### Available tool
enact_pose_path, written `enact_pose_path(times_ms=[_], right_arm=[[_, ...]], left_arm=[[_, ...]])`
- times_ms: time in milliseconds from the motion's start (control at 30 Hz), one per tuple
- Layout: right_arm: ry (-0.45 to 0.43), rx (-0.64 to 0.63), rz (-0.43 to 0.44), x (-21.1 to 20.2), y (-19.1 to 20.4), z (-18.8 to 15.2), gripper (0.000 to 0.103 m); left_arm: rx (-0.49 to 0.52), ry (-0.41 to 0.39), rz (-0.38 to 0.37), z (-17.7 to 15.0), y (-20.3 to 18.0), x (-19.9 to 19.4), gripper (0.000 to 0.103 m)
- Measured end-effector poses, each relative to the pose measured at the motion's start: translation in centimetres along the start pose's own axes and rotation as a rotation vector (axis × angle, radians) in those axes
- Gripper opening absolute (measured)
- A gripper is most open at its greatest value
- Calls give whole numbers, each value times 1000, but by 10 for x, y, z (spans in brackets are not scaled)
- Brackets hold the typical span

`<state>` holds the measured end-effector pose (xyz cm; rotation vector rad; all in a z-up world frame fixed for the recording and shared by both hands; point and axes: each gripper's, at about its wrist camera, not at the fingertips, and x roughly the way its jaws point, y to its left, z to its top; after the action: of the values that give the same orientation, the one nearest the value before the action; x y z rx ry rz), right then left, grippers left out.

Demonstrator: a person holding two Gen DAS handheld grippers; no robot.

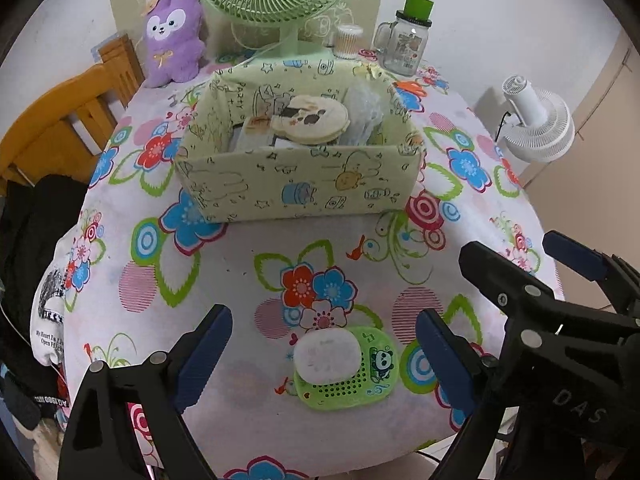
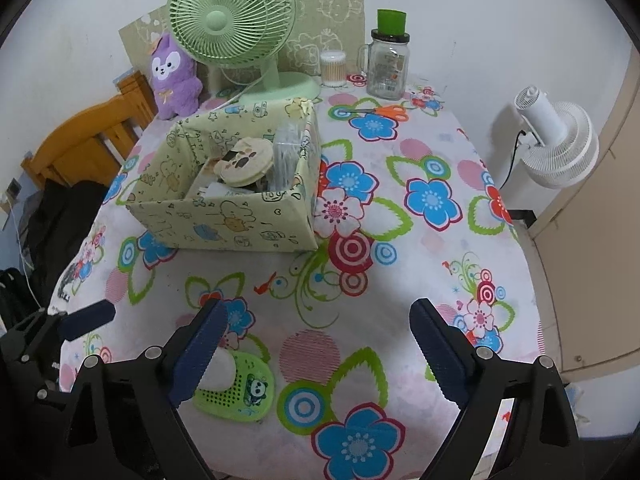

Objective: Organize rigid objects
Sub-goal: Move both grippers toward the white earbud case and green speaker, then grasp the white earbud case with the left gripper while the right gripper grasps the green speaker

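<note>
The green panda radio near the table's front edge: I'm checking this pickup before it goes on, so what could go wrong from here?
1. A white oval piece lies loose on the green radio; it may slide off if the radio tilts.
2. The left gripper and right gripper, both open, hang close together and might collide.
3. The patterned box already holds a round tin and packets, so the radio may sit badly.

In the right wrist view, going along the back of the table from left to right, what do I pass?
Purple plush toy → green fan → cotton swab tub → glass jar with green lid → white fan, off the table.
</note>
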<state>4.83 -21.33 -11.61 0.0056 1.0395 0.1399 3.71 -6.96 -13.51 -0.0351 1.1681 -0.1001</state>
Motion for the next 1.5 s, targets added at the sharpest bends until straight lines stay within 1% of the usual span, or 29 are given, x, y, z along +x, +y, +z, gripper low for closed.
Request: enact_pose_path(times_ms=[200,367,467,767,1000,1133,1233,1300,1367,1500], right_arm=[[7,-14,7,13,-1,-7,91],[36,-2,8,25,-7,-15,91],[55,-3,4,33,-10,-22,91],[105,2,8,48,-12,-38,91],[124,-6,9,54,-8,-46,91],[131,-1,9,56,-8,-49,91],[133,-2,7,57,-8,-50,91],[133,-3,8,57,-7,-50,91],[132,5,11,57,-8,-50,91],[129,5,17,55,-6,-50,91]], left_arm=[[1,19,15,-8,-2,17,94],[-1,46,22,-14,-3,33,94],[14,58,42,-19,-5,40,93],[12,107,40,-33,-3,56,91],[10,117,43,-37,-3,63,88],[21,113,50,-38,-3,67,83],[30,108,51,-38,-4,70,74],[28,109,34,-38,-4,70,58],[16,107,15,-38,-3,69,57],[17,100,26,-39,-1,65,57]])
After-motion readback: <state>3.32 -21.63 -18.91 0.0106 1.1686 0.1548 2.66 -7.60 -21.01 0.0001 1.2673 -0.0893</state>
